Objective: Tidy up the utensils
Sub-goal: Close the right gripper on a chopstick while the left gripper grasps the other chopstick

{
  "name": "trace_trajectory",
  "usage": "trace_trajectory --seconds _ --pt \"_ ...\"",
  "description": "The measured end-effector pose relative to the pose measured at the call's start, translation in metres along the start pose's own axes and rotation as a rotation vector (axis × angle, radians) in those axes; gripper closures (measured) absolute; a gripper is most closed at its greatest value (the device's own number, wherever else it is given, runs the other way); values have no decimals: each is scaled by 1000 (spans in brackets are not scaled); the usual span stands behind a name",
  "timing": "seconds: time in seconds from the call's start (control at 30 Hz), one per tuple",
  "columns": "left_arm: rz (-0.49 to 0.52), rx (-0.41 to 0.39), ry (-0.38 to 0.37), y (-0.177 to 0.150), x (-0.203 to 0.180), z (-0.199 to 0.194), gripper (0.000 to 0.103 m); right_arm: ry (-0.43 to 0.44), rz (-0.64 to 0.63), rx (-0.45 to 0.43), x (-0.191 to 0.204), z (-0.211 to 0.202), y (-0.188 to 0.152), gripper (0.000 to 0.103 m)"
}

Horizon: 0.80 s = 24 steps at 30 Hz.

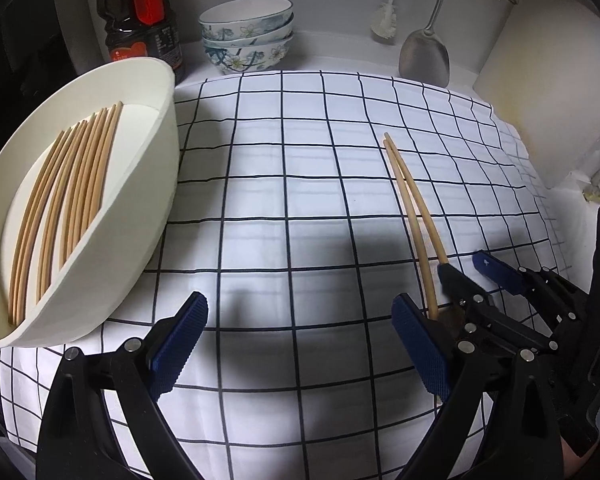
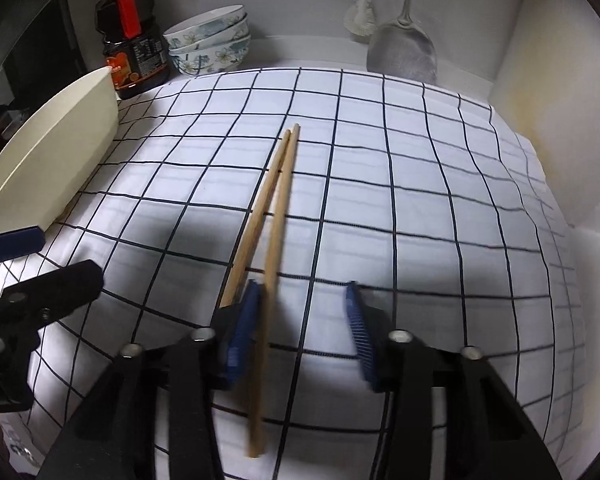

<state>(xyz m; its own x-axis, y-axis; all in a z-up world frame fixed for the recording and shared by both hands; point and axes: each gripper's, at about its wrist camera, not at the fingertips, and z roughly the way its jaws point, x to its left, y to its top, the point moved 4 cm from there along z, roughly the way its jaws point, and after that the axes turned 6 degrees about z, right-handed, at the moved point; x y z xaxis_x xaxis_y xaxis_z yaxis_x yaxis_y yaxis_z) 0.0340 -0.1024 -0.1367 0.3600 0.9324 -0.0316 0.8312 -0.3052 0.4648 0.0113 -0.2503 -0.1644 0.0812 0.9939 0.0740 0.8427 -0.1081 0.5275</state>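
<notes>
Two wooden chopsticks [image 2: 278,216] lie side by side on the checked cloth [image 2: 400,184]. My right gripper [image 2: 300,328] stands open low over their near ends. One stick runs between its jaws along the left pad [image 2: 240,328]; the other passes outside that finger. The right pad is apart from both. In the left wrist view the same pair [image 1: 410,204] lies right of centre, with the right gripper [image 1: 462,262] at its near end. My left gripper [image 1: 300,348] is open and empty above the cloth. A white tub [image 1: 168,128] at the left holds several chopsticks [image 1: 72,188].
At the back stand a dark sauce bottle [image 1: 140,20], three stacked floral bowls [image 1: 246,36], a white brush [image 1: 386,20] and a metal spatula [image 1: 424,56]. A white board [image 1: 548,92] leans at the right. The left gripper [image 2: 70,254] shows at the right wrist view's left edge.
</notes>
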Motion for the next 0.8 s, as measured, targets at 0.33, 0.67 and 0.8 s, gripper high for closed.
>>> trace_trajectory --seconds 0.33,0.67,0.8 --pt "39 -9 -9 12 -31 22 12 -16 36 -14 -29 -3 -1 97" --pt "90 0 1 17 -65 48 12 -40 102 -19 -65 -11 -13 97" --pt "116 -14 27 16 -74 52 15 -41 120 -20 -72 -14 -16 97"
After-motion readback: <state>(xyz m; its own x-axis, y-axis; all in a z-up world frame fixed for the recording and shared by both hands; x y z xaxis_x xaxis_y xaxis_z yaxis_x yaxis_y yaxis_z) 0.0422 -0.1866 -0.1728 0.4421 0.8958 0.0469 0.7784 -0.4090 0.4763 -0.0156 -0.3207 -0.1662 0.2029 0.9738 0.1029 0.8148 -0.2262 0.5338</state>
